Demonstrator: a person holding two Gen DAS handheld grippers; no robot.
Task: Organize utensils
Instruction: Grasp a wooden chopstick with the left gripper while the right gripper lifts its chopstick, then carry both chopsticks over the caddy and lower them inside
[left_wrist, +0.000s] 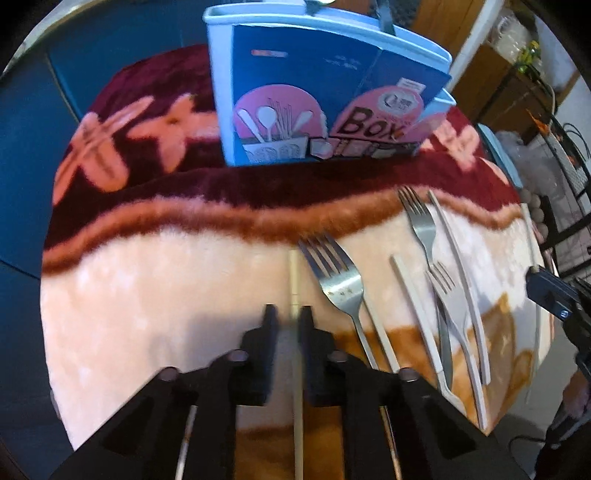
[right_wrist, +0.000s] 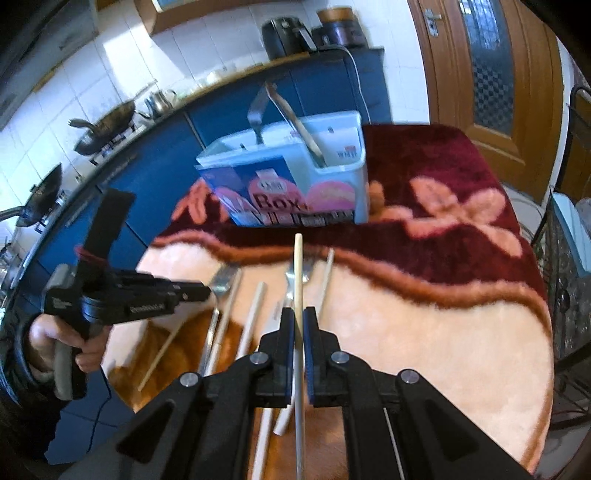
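A pale wooden chopstick (right_wrist: 297, 280) is pinched in the right gripper (right_wrist: 298, 321), lifted clear of the blanket-covered bench (right_wrist: 424, 332). Another chopstick (left_wrist: 294, 280) is pinched in the left gripper (left_wrist: 287, 317). Next, transfer toward the light-blue plastic utensil box (right_wrist: 332, 173) at 12 o'clock is judged necessary.
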